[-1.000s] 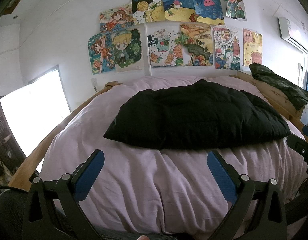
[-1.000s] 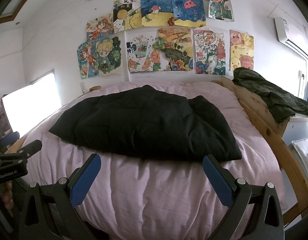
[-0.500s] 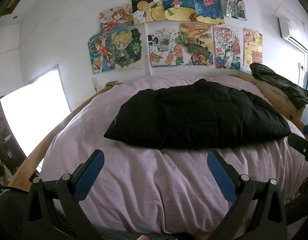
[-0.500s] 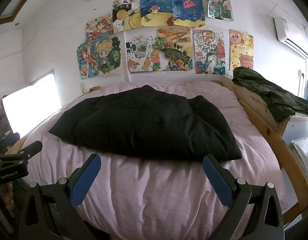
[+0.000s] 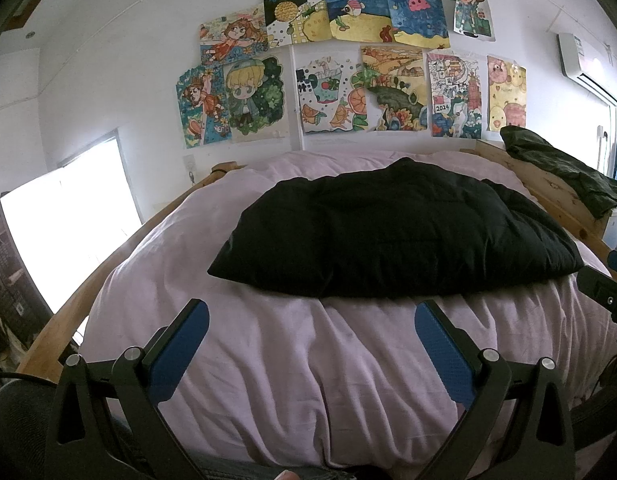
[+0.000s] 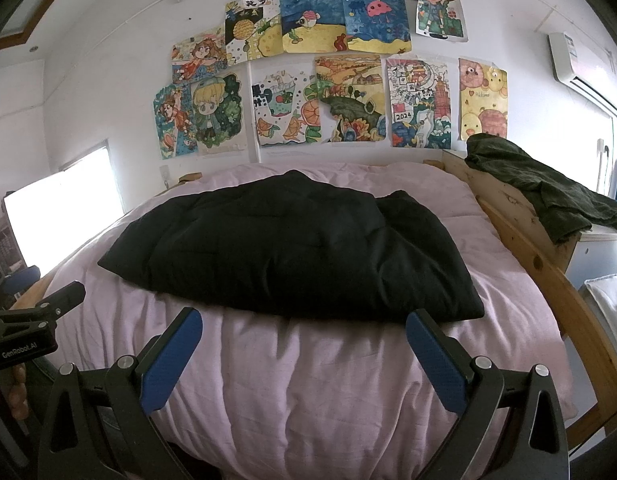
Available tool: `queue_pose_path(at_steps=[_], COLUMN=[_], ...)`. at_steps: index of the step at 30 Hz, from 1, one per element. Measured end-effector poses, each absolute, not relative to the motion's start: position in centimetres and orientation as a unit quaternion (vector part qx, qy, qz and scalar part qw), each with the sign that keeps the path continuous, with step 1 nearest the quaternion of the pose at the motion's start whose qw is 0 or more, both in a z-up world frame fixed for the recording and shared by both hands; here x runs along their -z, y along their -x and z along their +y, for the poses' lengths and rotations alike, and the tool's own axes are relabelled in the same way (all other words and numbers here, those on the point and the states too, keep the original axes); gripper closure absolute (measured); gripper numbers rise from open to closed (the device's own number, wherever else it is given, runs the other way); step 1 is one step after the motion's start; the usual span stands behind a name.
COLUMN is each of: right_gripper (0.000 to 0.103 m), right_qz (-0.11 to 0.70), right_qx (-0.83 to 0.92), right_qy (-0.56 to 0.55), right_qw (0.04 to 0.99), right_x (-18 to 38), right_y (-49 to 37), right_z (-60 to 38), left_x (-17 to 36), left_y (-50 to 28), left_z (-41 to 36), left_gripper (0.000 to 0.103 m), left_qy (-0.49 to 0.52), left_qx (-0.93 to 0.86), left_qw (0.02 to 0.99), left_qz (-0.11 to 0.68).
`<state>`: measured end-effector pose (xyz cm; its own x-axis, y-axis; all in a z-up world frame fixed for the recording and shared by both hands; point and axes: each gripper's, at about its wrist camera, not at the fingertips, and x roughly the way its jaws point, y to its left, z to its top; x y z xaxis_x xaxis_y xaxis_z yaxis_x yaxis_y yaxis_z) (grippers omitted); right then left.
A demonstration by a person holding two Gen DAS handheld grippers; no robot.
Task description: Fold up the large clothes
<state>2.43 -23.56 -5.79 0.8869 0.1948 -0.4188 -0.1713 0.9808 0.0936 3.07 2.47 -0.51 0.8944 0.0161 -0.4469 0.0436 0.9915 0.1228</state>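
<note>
A large black padded garment [image 5: 392, 228] lies spread across the pink bed cover [image 5: 308, 380]; it also shows in the right wrist view [image 6: 292, 248]. My left gripper [image 5: 311, 320] is open and empty, held over the bed's near end, short of the garment's front edge. My right gripper [image 6: 303, 328] is open and empty, also just short of that edge. The right gripper's tip shows at the far right of the left wrist view [image 5: 604, 288], and the left gripper shows at the far left of the right wrist view [image 6: 32, 316].
A wooden bed frame [image 6: 548, 280] runs along the right side, with a dark green garment [image 6: 548, 196] draped over its headboard end. A bright window [image 5: 64, 232] is at the left. Drawings [image 5: 348, 72] cover the back wall.
</note>
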Motion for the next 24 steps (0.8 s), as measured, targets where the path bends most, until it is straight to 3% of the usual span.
queue_pose_path(at_steps=[24], right_gripper=[0.0], right_qz=[0.214], right_qx=[-0.092], right_qy=[-0.032], right_qw=[0.972], right_x=[5.73], right_y=[-2.35], right_z=[-23.74], left_x=[0.52], left_y=[-2.59], left_z=[3.44], left_gripper=[0.002], left_qy=[-0.06], left_qx=[0.001], left_qw=[0.973], left_qz=[0.222])
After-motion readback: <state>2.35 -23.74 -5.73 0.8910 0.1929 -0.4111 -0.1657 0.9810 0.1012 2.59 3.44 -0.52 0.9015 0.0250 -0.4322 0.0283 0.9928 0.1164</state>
